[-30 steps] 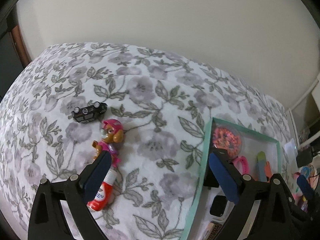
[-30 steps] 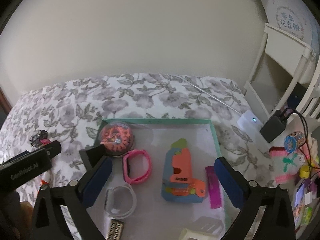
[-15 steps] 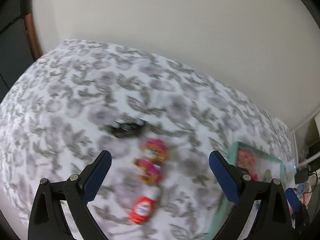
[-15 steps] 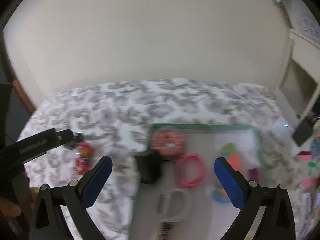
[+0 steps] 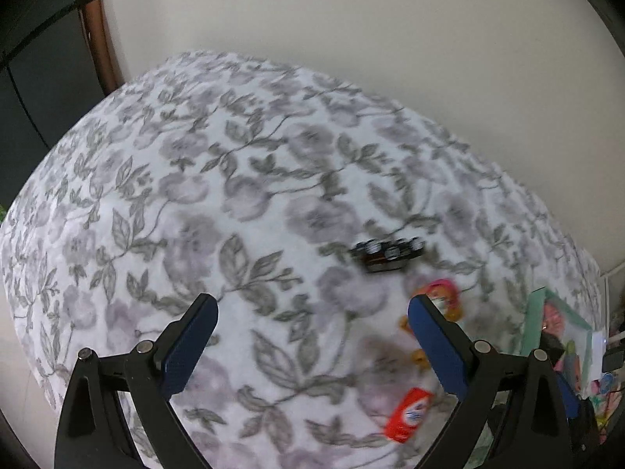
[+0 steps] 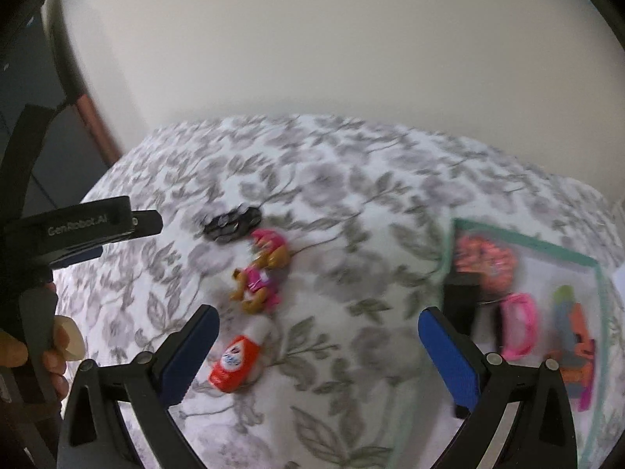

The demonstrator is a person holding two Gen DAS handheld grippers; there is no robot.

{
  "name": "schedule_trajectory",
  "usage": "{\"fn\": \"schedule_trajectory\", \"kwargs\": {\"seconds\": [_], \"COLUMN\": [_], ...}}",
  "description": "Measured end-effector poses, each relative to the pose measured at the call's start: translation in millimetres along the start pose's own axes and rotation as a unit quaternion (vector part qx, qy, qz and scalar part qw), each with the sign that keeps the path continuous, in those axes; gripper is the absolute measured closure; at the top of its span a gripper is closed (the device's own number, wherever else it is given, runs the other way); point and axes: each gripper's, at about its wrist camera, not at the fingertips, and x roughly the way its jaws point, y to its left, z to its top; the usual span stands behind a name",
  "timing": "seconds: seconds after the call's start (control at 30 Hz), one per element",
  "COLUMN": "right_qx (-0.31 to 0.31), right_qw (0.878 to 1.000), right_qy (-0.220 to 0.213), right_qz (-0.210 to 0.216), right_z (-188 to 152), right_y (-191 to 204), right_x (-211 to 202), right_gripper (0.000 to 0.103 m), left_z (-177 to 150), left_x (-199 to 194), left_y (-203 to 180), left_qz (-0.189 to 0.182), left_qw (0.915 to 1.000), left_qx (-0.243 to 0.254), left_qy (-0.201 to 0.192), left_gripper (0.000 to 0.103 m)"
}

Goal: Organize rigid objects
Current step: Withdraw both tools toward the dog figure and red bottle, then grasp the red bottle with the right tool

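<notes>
- The left gripper (image 5: 312,326) stood wide apart, holding nothing, above the floral bedspread (image 5: 203,203).
- The right gripper (image 6: 318,332) was likewise spread wide and empty.
- Landmark: the pink dog figure (image 6: 261,277), lying on the bedspread.
- A black toy car (image 6: 232,224) lay upside down just beyond the figure's head, near it; whether they touched could not be told through the blur.
- A red-and-white tube (image 6: 234,363) lay on the near side of the figure, close to its feet.
- The green-rimmed box (image 6: 562,248) sat well to the right of the figure, holding a pink watch band (image 6: 517,330), an orange round toy (image 6: 486,264) and an orange-and-blue toy (image 6: 574,336).
- A hand (image 6: 58,348) gripped the left tool's handle, to the left of the figure.
- In the left wrist view the figure was partly hidden behind the blue right-hand finger (image 5: 439,348).
</notes>
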Motion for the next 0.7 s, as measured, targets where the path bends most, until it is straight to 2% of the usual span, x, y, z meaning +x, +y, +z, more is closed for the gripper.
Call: {"fn": "schedule_trajectory", "kwargs": {"seconds": [0.23, 0.47, 0.7], "right_qx": [-0.020, -0.029, -0.036], "right_qw": [0.999, 0.998, 0.997], "right_qy": [0.038, 0.059, 0.069], "right_qz": [0.010, 0.014, 0.002], "right_z": [-13, -23, -29], "right_y": [24, 38, 41], "right_x": [31, 53, 65], "right_gripper": [0.000, 0.000, 0.001], "left_z": [-3, -14, -23], "left_x": [13, 24, 40], "left_y": [46, 90, 99], "left_qz": [-0.006, 0.022, 0.010], "left_qw": [0.9987, 0.9964, 0.9961], "left_qx": [-0.049, -0.082, -0.084], "left_qy": [0.009, 0.010, 0.027], "left_gripper": [0.005, 0.005, 0.005]}}
